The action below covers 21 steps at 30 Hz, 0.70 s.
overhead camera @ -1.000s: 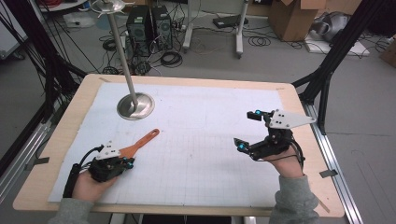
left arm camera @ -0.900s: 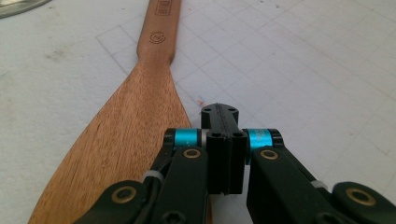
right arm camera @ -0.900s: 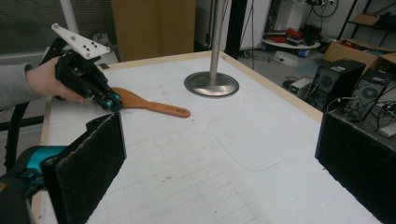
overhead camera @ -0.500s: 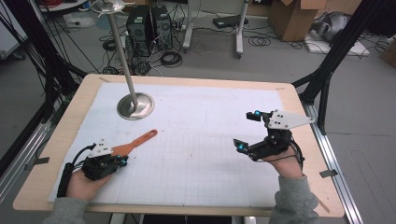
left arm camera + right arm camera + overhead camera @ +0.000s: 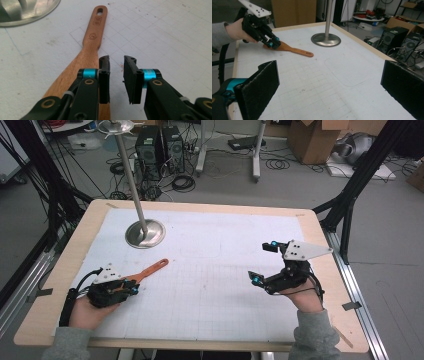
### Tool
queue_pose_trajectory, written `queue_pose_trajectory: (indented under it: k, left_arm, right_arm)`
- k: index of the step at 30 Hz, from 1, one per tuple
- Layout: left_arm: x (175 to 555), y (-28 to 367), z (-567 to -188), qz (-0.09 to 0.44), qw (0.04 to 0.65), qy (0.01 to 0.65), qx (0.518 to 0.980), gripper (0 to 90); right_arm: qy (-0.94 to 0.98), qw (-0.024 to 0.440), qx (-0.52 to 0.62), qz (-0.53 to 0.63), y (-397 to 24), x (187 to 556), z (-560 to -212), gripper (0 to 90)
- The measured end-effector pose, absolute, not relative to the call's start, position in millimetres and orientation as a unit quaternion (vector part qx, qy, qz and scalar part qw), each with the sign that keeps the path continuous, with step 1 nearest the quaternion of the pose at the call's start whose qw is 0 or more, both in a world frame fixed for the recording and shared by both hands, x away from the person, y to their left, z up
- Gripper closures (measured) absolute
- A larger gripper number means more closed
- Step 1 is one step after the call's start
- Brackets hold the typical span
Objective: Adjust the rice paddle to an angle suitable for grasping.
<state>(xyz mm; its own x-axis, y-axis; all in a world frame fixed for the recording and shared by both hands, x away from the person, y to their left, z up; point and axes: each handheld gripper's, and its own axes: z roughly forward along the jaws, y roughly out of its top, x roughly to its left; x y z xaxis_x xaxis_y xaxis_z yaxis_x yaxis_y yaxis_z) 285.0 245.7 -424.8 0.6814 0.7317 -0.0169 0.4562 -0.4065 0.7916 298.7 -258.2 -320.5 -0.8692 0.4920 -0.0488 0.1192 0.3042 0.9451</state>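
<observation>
Step in hand: letting go of the wooden spatula [image 5: 88, 53], or settling over it for a fresh grip; hard to judge which
Left gripper [image 5: 116, 75]: jaws just been opening, now slightly apart, nothing between them, spatula blade passing under the left jaw
Right gripper [image 5: 329, 87]: jaws wide apart, empty, hovering over the white mat [image 5: 225, 270]
Spatula place: flat on the mat, handle end pointing toward the steel stand base [image 5: 145, 233], near it but apart
Next move: shifting the jaws to straddle the blade before closing
Writing: round stamp and small rectangular mark burned into the handle, unreadable
</observation>
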Motion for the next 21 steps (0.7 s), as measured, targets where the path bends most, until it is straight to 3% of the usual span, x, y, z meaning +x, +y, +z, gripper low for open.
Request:
queue_pose_trajectory:
  k: [5,15,21]
  left_arm:
    - [290,246,-420,0.156,0.413,0.358,0.823,53.0]
    - [293,235,-412,0.181,0.387,0.34,0.838,19.6]
    - [302,233,-402,0.162,0.411,0.334,0.833,14.9]
  right_arm:
    - [0.792,0.166,0.192,0.556,-257,299,-321,0.3]
    - [0.786,0.166,0.194,0.564,-261,301,-320,0.3]
    - [0.785,0.167,0.194,0.564,-261,302,-321,0.3]
